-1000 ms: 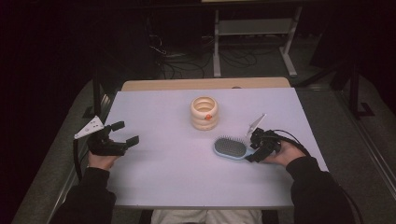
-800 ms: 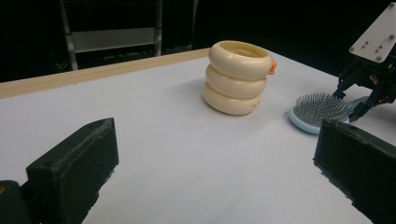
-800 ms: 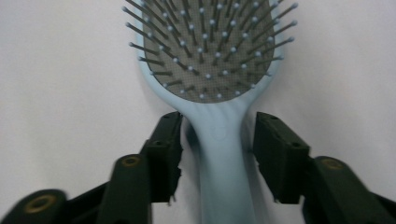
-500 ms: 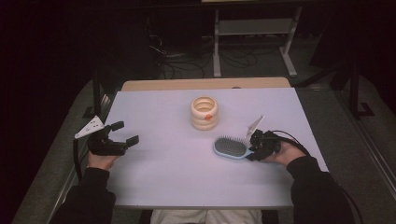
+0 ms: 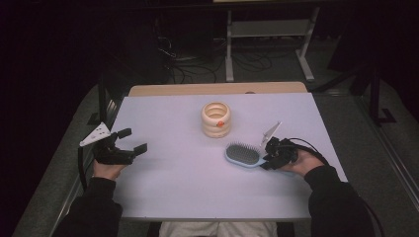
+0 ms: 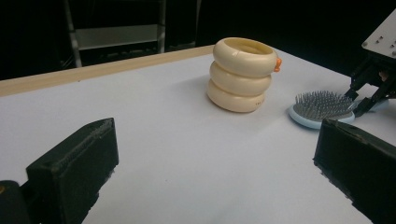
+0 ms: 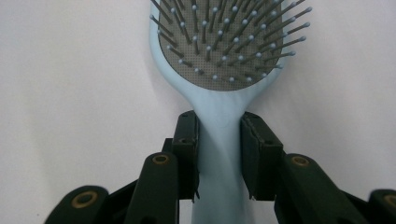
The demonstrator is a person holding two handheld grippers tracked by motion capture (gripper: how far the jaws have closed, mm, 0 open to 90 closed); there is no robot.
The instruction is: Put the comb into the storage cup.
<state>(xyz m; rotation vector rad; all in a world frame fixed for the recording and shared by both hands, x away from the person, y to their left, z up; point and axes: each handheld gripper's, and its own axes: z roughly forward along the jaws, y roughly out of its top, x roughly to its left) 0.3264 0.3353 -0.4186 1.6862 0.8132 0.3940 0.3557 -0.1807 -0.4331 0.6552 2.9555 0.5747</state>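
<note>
Dark floor and a tangle of cables are surrounding the pale table (image 5: pixel 163 197), and a metal rack (image 5: pixel 269 29) is standing beyond its far edge at twelve o'clock. We are sitting at the six o'clock side with a gripper in each hand.

Our right gripper (image 5: pixel 269 157) is lying low at about four o'clock on the table, and its jaws have just been closing. In the right gripper view they are now clamping the brush (image 7: pixel 224 70) by the neck of its light blue handle, one pad pressing on each side. The brush is lying flat on the table with its bristles facing up, and its head is pointing away from our right gripper toward nine o'clock. In the high view the brush (image 5: pixel 242 154) is sitting just below and to the right of the rings.

Those cream rings (image 5: pixel 216 119), three in one stack with a small orange spot on one side, are standing upright near the table's middle, toward twelve o'clock. They are near the brush but not touching it.

Our left gripper (image 5: pixel 132 139) is hovering at nine o'clock, near the table's left edge, and its jaws are standing wide apart with nothing between them. In the left gripper view the rings (image 6: pixel 243 74) are rising ahead at one o'clock, with the brush (image 6: pixel 322 107) farther right at two o'clock.
</note>
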